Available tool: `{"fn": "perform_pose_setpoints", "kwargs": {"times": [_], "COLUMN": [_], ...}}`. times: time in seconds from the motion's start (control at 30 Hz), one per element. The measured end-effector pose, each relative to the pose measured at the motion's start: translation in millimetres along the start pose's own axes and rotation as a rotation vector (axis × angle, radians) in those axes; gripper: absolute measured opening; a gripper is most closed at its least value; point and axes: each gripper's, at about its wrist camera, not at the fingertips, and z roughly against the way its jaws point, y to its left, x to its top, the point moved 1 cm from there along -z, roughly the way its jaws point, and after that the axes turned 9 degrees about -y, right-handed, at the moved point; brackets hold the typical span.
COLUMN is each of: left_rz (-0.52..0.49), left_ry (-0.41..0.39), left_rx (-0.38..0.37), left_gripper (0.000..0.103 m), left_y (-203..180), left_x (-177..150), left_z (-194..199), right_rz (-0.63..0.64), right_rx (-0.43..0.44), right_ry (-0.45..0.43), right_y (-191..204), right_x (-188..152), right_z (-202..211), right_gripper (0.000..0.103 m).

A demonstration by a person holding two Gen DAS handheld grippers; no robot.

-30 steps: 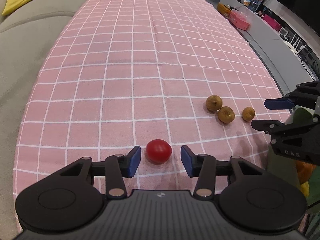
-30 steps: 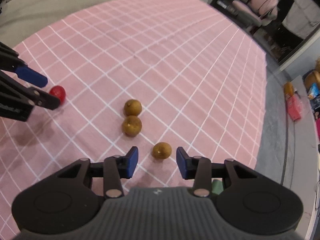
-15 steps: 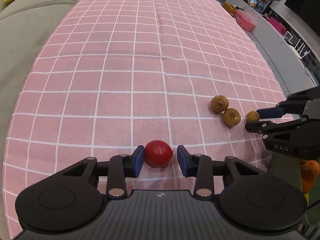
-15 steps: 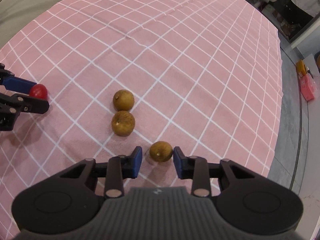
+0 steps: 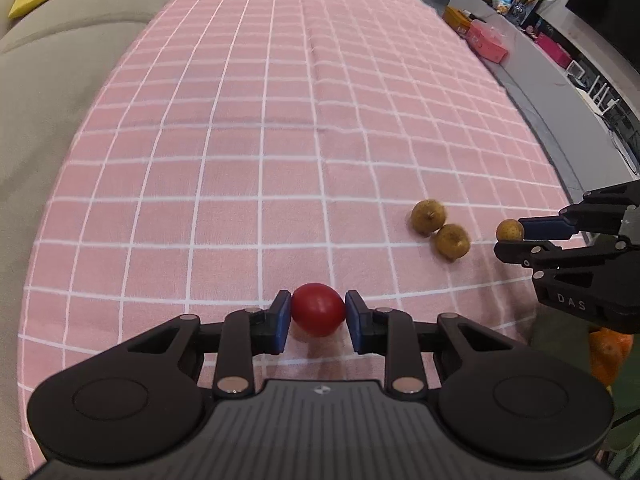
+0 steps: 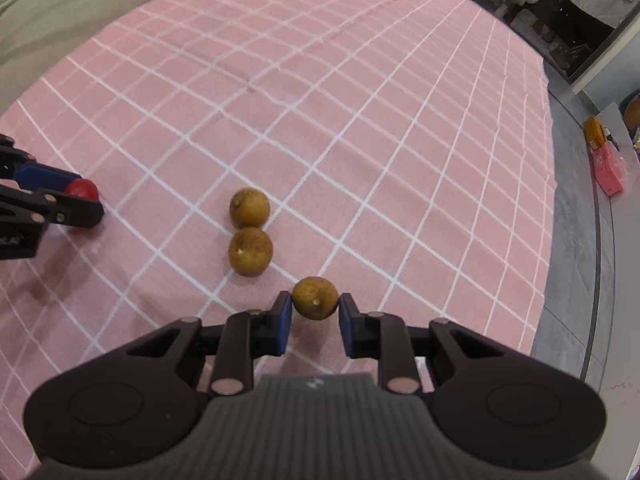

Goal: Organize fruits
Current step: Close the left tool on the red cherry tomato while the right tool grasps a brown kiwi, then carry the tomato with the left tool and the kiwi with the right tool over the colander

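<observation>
While both fruits sit on the pink checked cloth point(image 5: 280, 140), each is taken across its widest part. The left gripper point(image 5: 318, 316) is closing, its blue pads touching the sides of the small red fruit point(image 5: 318, 310), near the cloth's near edge. The right gripper point(image 6: 314, 314) is clamped on a brown fruit point(image 6: 315, 297) toward the near right corner; two more brown fruits point(image 6: 250, 240) lie touching each other just beside it. All are judged light, round and smooth-skinned, likely to roll or squirt out, and the red one soft enough to bruise, so gentle, centred pressure is advised.
</observation>
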Motion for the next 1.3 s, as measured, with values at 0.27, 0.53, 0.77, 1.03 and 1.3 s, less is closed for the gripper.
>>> {"fn": "perform_pose_setpoints", "kwargs": {"times": [0.27,0.53,0.77,1.03,1.3], "left_rz": [-0.058,-0.106,-0.165,-0.193,-0.235], "left_ry": [-0.073,-0.117,-0.099,0.028,0.169], "left_rx": [-0.033,-0.136,-0.262,-0.386,-0.384], "left_gripper": [0.032,0.032,0.032,0.032,0.032], "left_y": [-23.4,-67.1,-113.5,-158.2,-178.6], "left_x": [12.6,17.8,8.7,-14.6,-40.3], "left_z": [35.7,69.1,81.1,66.4,44.5], "right_rz": [-0.121,-0.228,-0.291,-0.403,-0.470], "right_rx": [0.024,0.043,0.019,0.026,0.084], "right_ry": [-0.184,-0.305,-0.298,-0.197,-0.082], "right_y": [0.0,-1.2,-19.8,-37.1,-32.3], "right_x": [-6.2,-37.5,-89.4,-146.2,-168.6], "right_z": [64.0,127.0,167.6,181.0,157.4], "right_gripper": [0.021,0.021,0.021,0.021,0.021]}}
